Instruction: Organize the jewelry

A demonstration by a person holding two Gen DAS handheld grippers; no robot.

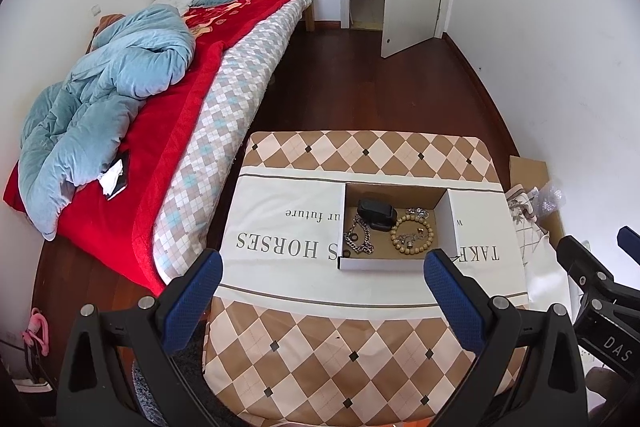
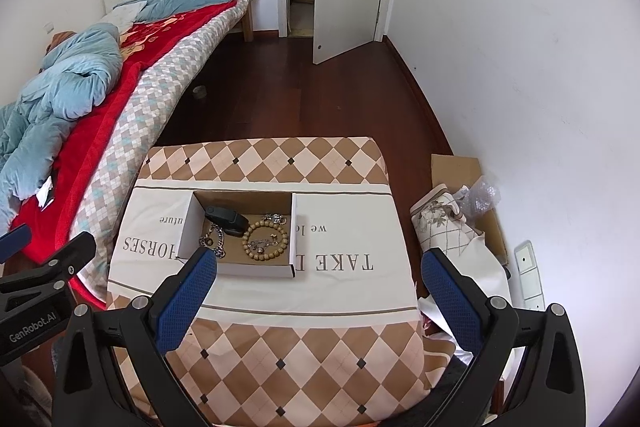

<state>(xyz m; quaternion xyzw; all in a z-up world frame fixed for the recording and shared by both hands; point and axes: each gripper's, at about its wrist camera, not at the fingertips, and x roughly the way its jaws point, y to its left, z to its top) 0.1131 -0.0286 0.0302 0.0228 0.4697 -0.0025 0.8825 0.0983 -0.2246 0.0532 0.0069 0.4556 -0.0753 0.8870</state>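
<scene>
Cardboard, white outside and brown inside: through the left wrist camera I see the shallow box [image 1: 394, 227] sitting on the printed cloth [image 1: 288, 223] that covers the low table. Inside it lie a black case [image 1: 376, 213] at the back, a silver chain [image 1: 360, 237] on the left, a wooden bead bracelet [image 1: 412, 233] on the right with small metal pieces inside its loop, and a tangle of silvery jewelry [image 1: 418, 213] behind it. My left gripper [image 1: 322, 301] hangs above the near edge of the table, its blue pads spread wide with nothing between them. The right gripper [image 1: 608, 271] shows at the right edge, off to the side of the table. A bed with a red blanket [image 1: 132, 187] runs along the left wall.

Through the right wrist camera, the same box [image 2: 240, 231] lies ahead and to the left. My right gripper [image 2: 318, 301] is likewise spread wide and holds nothing; its left pad overlaps the box's near corner in view. The left gripper [image 2: 48, 255] shows at the far left.
</scene>
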